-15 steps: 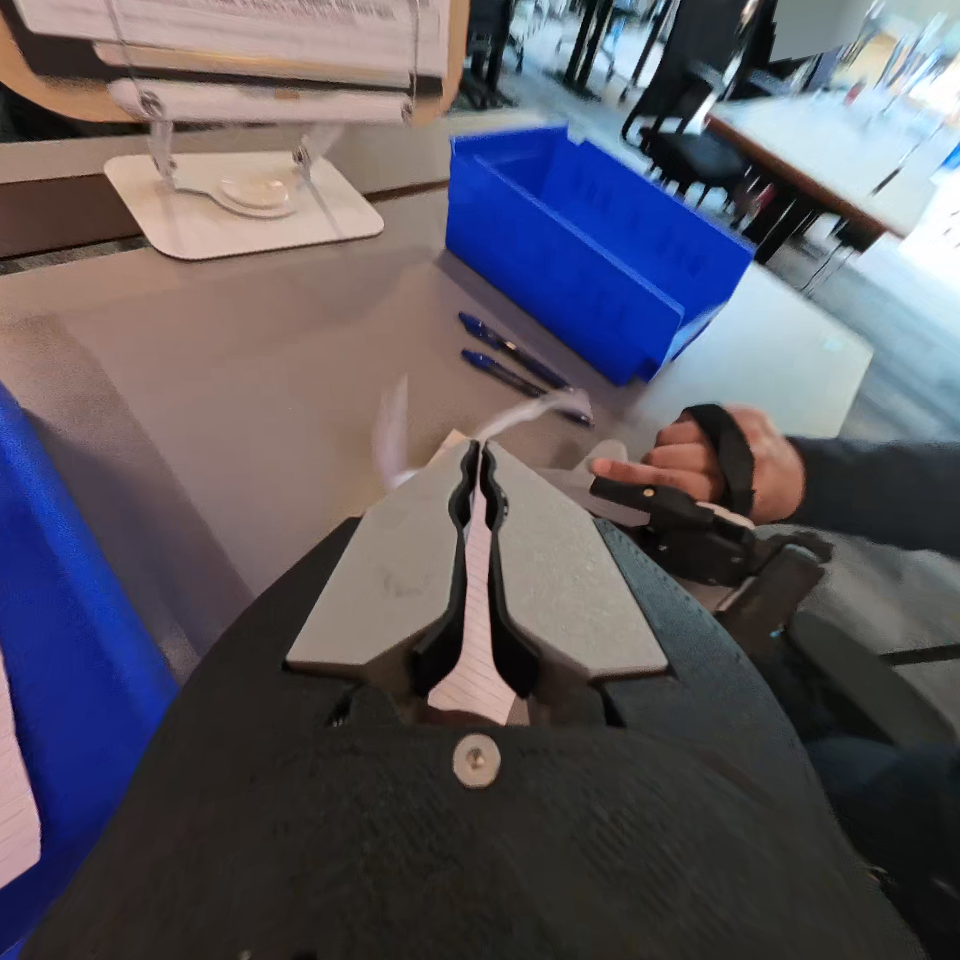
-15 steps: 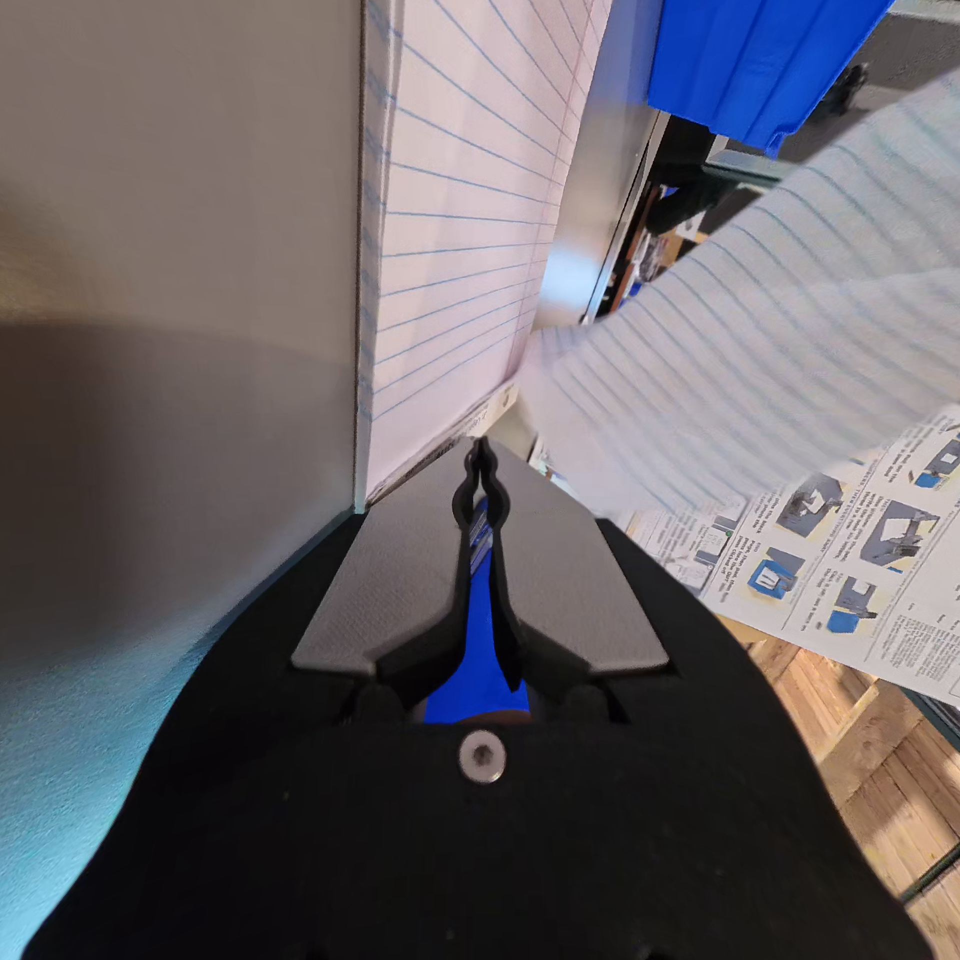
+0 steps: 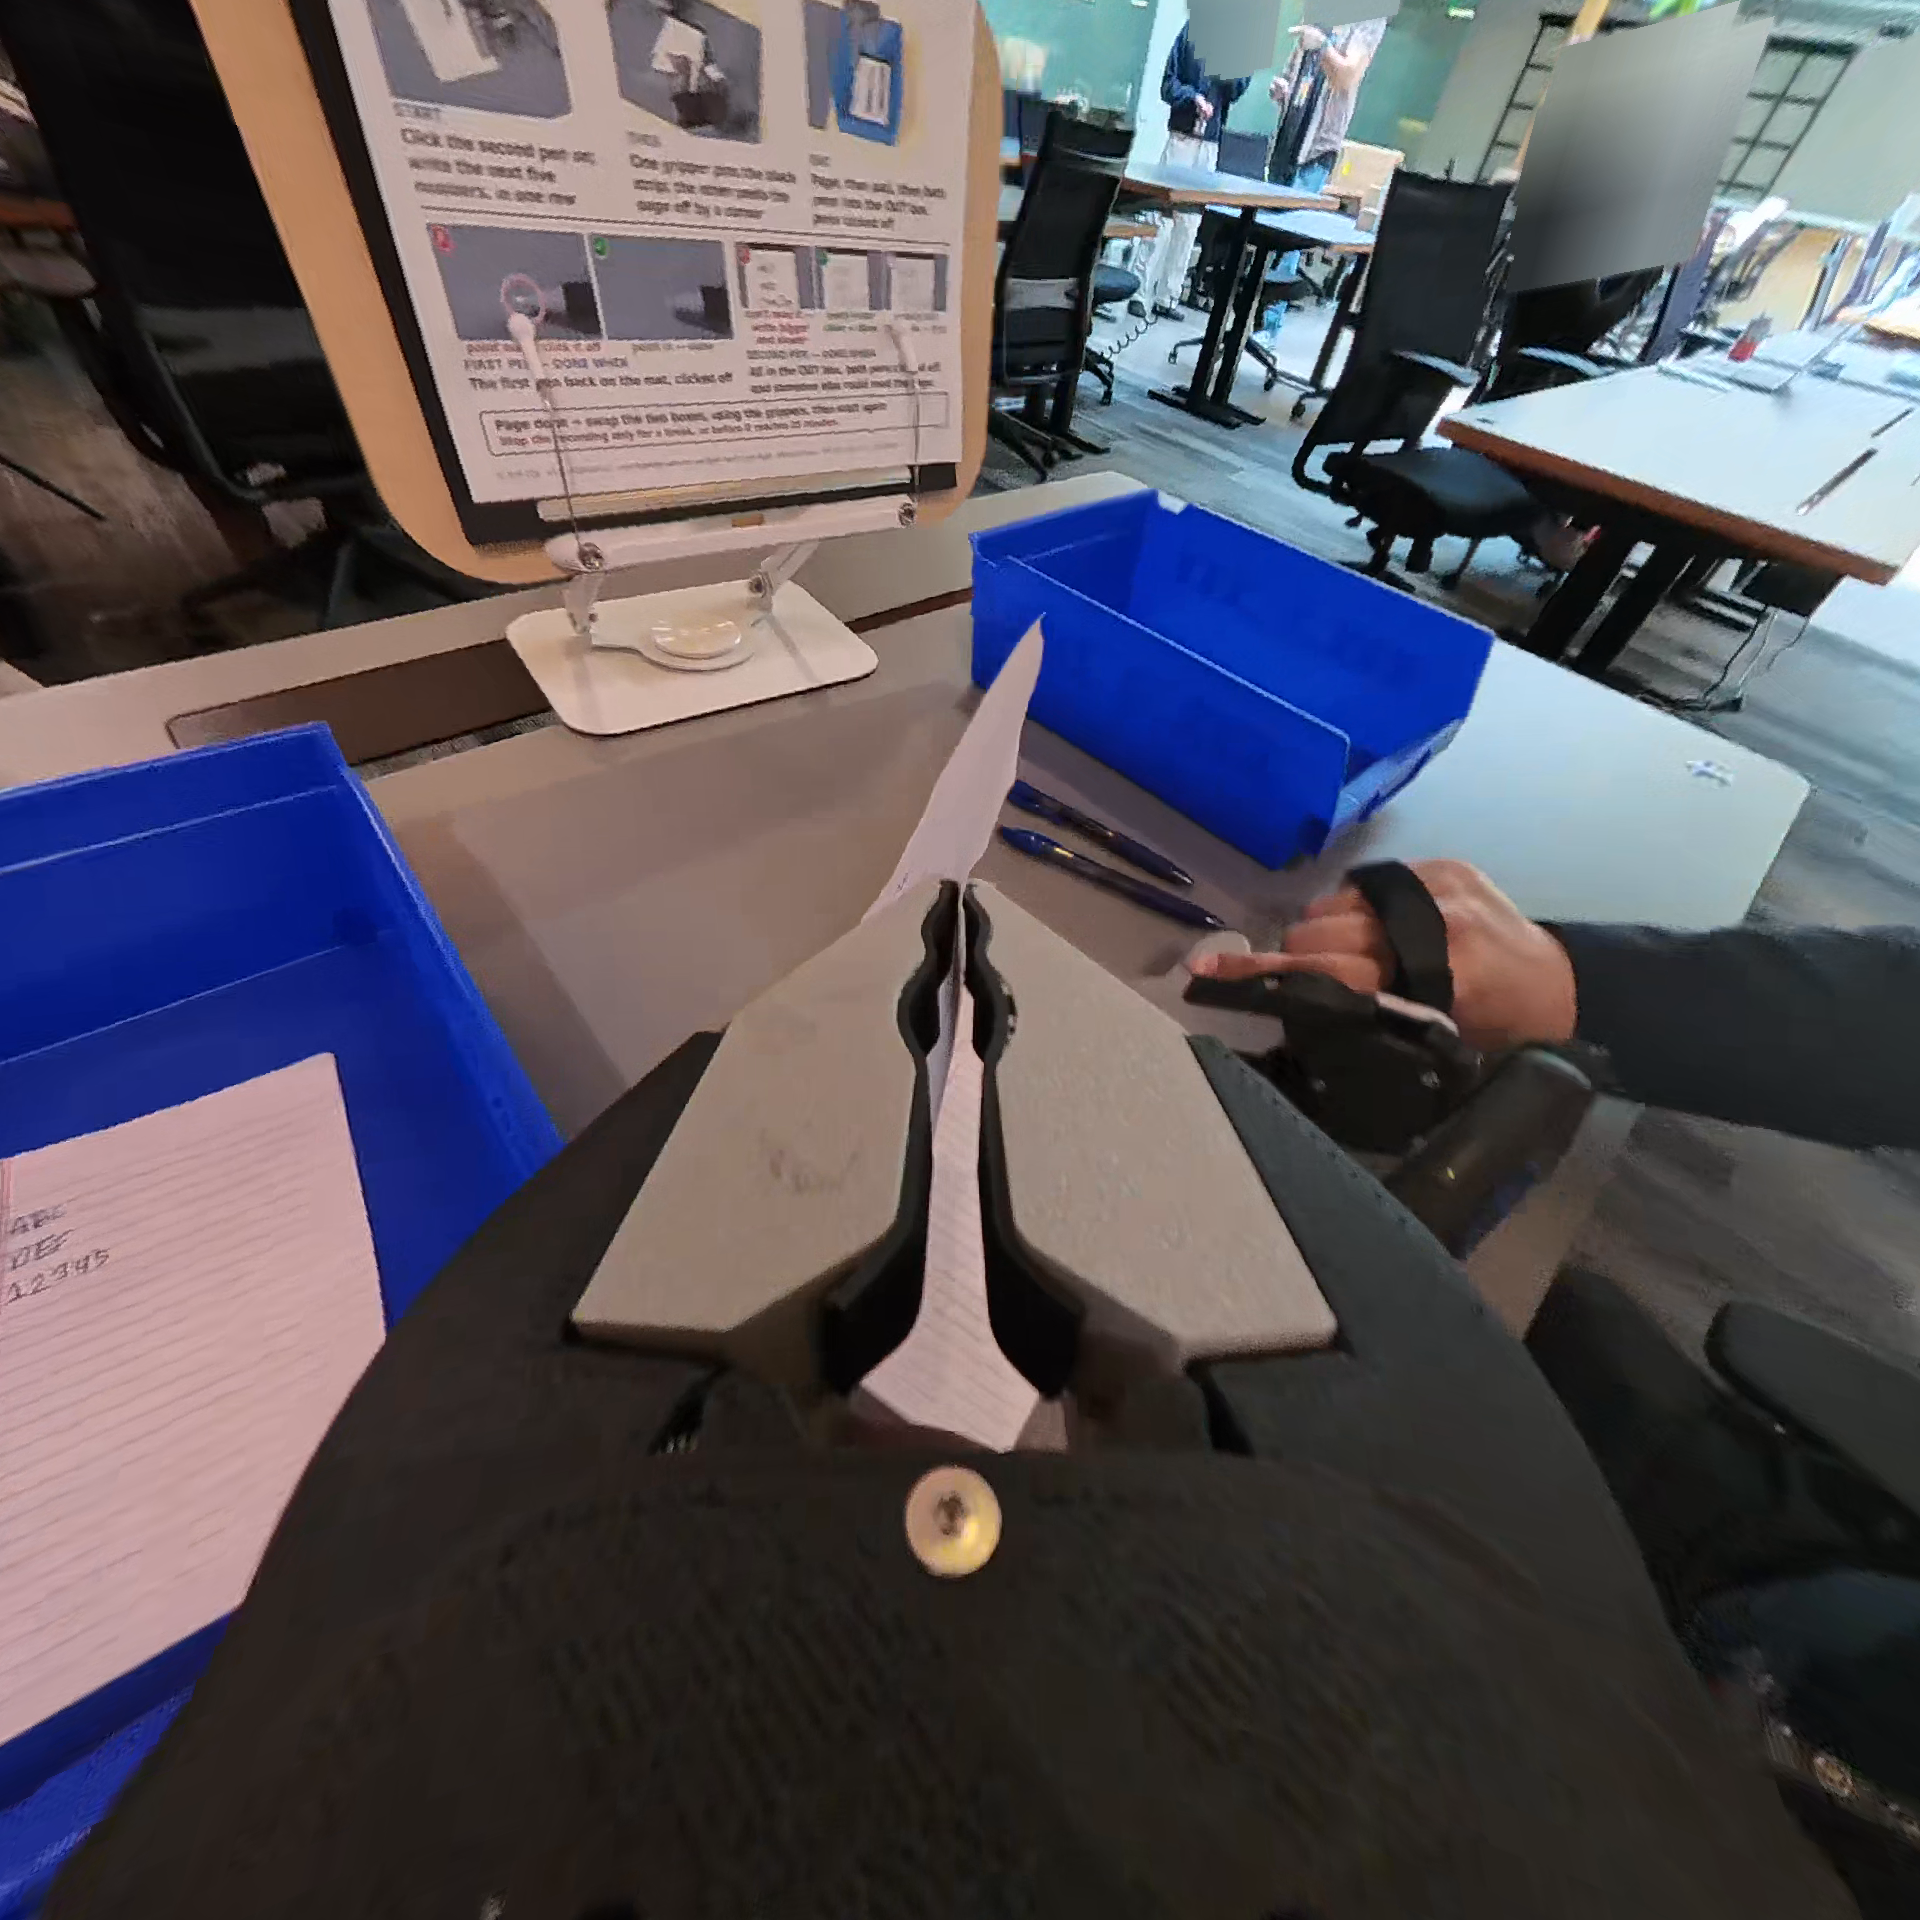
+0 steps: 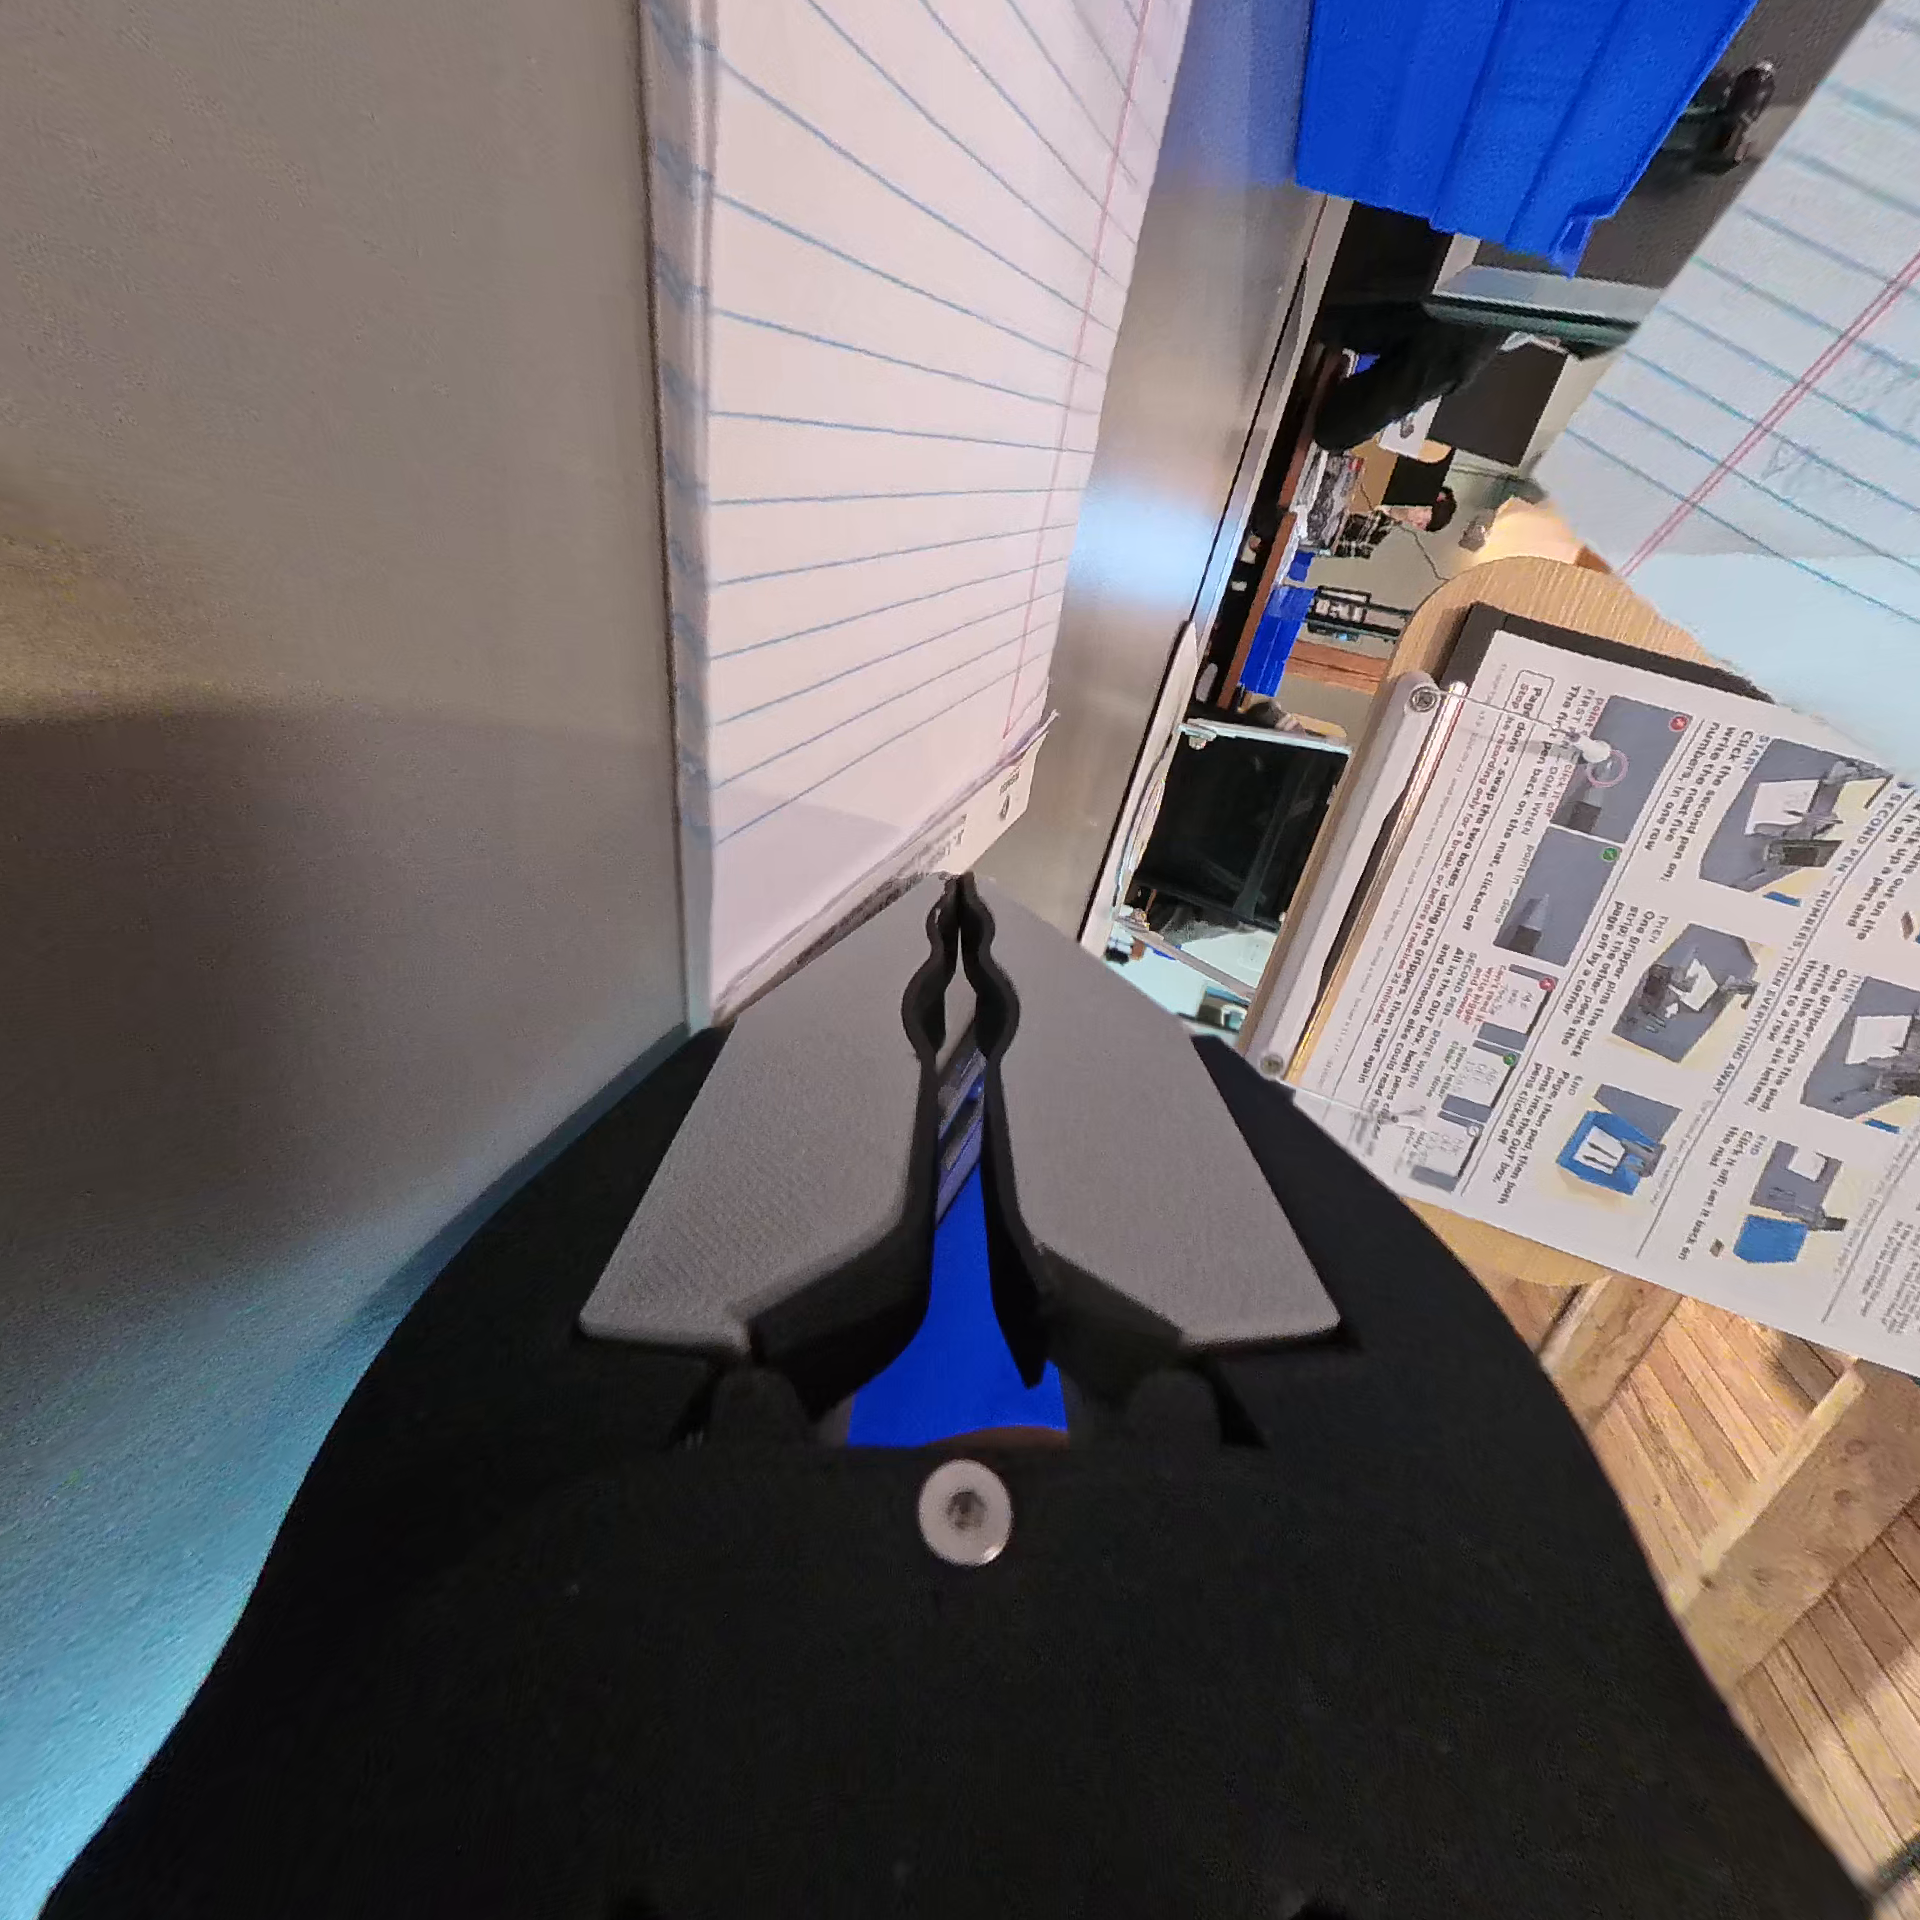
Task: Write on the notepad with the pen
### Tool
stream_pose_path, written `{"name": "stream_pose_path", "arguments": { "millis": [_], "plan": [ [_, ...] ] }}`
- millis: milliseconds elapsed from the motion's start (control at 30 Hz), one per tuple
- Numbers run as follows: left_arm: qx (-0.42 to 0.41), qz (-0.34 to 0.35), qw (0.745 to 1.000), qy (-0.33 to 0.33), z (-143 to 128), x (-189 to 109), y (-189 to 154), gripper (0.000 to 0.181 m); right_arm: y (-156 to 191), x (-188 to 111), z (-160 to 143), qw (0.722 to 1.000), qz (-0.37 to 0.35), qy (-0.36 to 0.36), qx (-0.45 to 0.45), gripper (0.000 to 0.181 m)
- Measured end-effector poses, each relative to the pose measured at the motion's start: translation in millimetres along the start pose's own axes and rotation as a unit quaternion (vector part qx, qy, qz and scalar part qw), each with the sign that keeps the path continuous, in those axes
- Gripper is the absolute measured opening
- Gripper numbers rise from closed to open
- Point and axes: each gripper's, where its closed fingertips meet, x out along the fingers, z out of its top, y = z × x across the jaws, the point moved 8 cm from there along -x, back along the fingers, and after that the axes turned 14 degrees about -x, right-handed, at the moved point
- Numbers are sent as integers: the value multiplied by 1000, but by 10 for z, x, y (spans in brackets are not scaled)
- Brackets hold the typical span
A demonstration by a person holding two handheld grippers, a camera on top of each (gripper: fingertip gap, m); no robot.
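Note:
My left gripper point(image 3: 958, 894) is shut on a white lined sheet point(image 3: 987, 748), which stands up from its tips above the grey table. My right gripper point(image 3: 1210, 971), held by a hand, lies low on the table to the right. In the right wrist view it is rolled sideways and shut point(image 4: 958, 888), with its tips at the bound edge of the lined notepad point(image 4: 883, 416). Something blue shows in the gap behind its tips. The lifted sheet point(image 4: 1787, 364) hangs at the upper right there. Two blue pens point(image 3: 1101, 831) lie on the table beyond my left gripper.
A blue bin point(image 3: 1195, 707) stands behind the pens. Another blue bin point(image 3: 208, 935) at the left holds a written lined page point(image 3: 177, 1351). An instruction sheet on a white stand point(image 3: 675, 260) is at the table's back. Desks, chairs and people are beyond. Spacing between my two grippers at the tips: around 25 cm.
My left gripper has risen and drawn back with the sheet, which now stands straight instead of curling toward the pad. In the right wrist view the sheet has swung away to the upper right.

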Motion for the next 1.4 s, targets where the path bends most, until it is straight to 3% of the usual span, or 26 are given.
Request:
{"name": "stream_pose_path", "arguments": {
  "millis": [167,267,333,367,400,433,533,567,600,633,767,800,900,933,967,1000,1100,1267,1400],
  "plan": [
    [-31,-36,998,-36,-316,-237,-128,0,-99,123,-68,997,16,-36,67,0],
    [-55,-21,995,-82,-400,-368,-61,0,-268,9,-183,981,-14,-55,184,0],
    [-51,3,991,-121,-453,-419,-34,0,-377,-113,-333,949,-4,-73,305,0],
    [-40,10,990,-134,-493,-417,-61,0,-418,-187,-394,917,21,-100,385,0],
    [-22,15,990,-137,-543,-389,-112,0,-454,-269,-420,868,65,-148,470,0],
    [5,26,991,-134,-599,-340,-177,0,-496,-361,-413,800,117,-214,548,0],
    [116,69,983,-128,-774,-135,-446,0,-632,-608,-364,556,259,-403,679,0],
    [159,89,975,-127,-833,-60,-544,0,-649,-629,-358,491,292,-431,699,13],
    [199,104,966,-125,-900,18,-649,0,-638,-609,-342,446,320,-435,713,49],
    [233,114,958,-119,-978,101,-752,0,-612,-581,-315,419,345,-436,718,65],
    [337,157,925,-80,-1325,395,-1007,0,-597,-596,-282,303,381,-487,725,72],
    [340,154,924,-79,-1391,431,-1039,0,-586,-599,-298,291,381,-490,728,72],
    [362,144,918,-69,-1554,493,-1125,0,-495,-547,-310,312,380,-464,737,72],
    [381,148,910,-66,-1596,507,-1150,0,-471,-541,-317,315,380,-464,735,63],
    [391,149,906,-64,-1634,520,-1174,0,-457,-551,-331,318,375,-472,731,21],
    [394,156,903,-67,-1657,524,-1185,0,-450,-562,-340,326,372,-475,728,0],
    [364,152,915,-82,-1707,501,-1197,0,-461,-634,-377,376,362,-477,707,0],
    [299,134,940,-92,-1717,401,-1127,37,-498,-757,-699,460,303,-443,707,0],
    [254,130,955,-77,-1661,330,-915,46,-538,-934,-1068,518,271,-438,683,0]
  ]
}}
